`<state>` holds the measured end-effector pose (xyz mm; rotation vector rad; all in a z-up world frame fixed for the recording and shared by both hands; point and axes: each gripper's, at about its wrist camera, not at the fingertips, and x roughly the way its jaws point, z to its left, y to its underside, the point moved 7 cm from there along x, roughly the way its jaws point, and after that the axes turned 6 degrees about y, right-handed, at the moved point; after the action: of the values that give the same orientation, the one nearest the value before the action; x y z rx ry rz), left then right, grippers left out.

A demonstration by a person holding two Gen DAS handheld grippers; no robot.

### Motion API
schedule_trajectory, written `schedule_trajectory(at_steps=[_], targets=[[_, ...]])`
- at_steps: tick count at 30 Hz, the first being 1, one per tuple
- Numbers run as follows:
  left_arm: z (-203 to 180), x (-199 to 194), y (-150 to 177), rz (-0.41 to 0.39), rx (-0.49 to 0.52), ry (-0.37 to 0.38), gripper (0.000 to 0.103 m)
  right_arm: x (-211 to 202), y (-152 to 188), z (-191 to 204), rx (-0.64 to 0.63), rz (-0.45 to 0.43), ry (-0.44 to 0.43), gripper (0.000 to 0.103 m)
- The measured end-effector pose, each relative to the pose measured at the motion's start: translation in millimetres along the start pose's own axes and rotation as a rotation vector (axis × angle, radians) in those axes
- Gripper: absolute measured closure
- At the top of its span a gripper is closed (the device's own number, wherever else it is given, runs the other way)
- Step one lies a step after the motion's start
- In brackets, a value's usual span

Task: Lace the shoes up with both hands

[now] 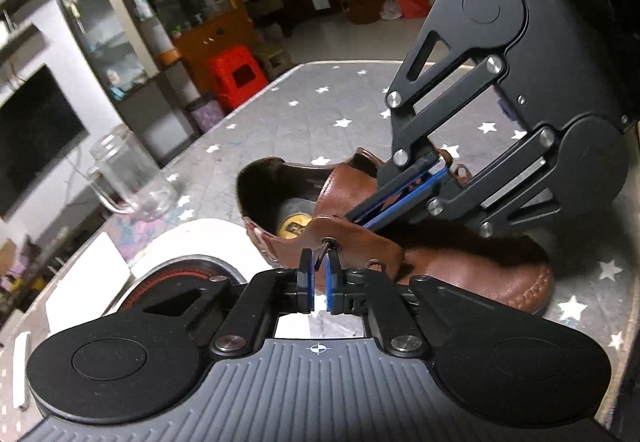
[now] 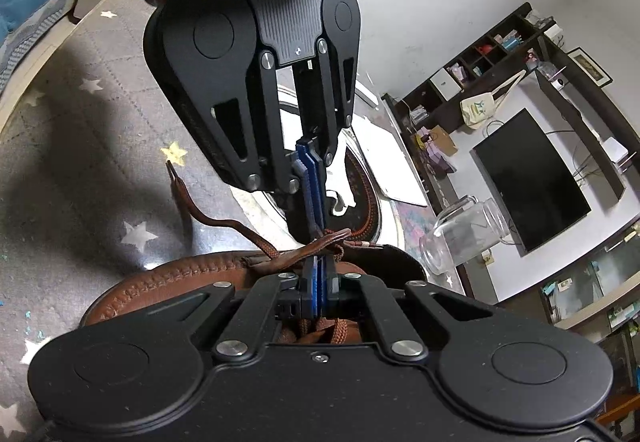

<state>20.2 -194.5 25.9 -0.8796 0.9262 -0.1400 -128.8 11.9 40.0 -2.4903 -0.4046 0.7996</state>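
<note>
pulling the lace [image 1: 322, 253] through the near eyelet [image 1: 330, 241] of the brown shoe [image 1: 460, 274], left gripper [image 1: 319, 271] pinches its tip. right gripper [image 2: 317, 274] is clamped on the lace's crossing; judged best, draw straight, steadily

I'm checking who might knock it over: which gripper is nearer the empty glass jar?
Left. The left gripper works at the eyelet on the side of the brown shoe facing the glass jar; the right gripper reaches in from the shoe's far side.

Wrist cameras face each other, close over the brown leather shoe [image 1: 460, 266]; both share glass jar [image 2: 464, 238], television [image 1: 32, 138].
</note>
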Motion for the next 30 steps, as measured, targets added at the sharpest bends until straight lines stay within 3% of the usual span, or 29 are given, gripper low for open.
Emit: schedule_trajectory(at_steps=[4,8,11,14,18,19,22,27,30], targets=[[18.2,-26.0,-1.8,-0.045,-0.056,-0.122,0.103,-9.7,1.6,-1.9,0.027,0.005,0.025,0.101],[27.7,-41.8,1.2,-0.056,-0.101,-0.159,0.103,-20.7,7.0,-0.6,0.045,0.023,0.042,0.101],[15.9,-41.7,2.1,-0.043,-0.069,-0.119,0.102,-27.9,11.3,0.9,0.055,0.038,0.053,0.101],[-3.1,-29.7,-3.1,-0.032,0.025,-0.076,0.096,-26.5,13.9,3.5,0.057,0.047,0.07,0.101],[-15.5,-16.9,-7.1,-0.019,0.121,-0.044,0.068,-21.6,12.9,1.3,0.053,0.052,0.062,0.1],[-16.6,-13.4,-8.1,-0.017,0.143,-0.043,0.068,-20.1,13.0,0.7,0.052,0.053,0.06,0.1],[-16.2,-1.6,-9.8,0.001,0.204,-0.031,0.069,-15.8,13.3,-1.3,0.049,0.056,0.054,0.077],[-8.2,17.7,-6.8,0.042,0.244,0.015,0.073,-8.7,13.8,-4.4,0.044,0.06,0.045,0.078],[-5.8,25.4,-2.2,0.061,0.262,0.052,0.078,-4.4,14.1,-6.3,0.041,0.063,0.039,0.085]])
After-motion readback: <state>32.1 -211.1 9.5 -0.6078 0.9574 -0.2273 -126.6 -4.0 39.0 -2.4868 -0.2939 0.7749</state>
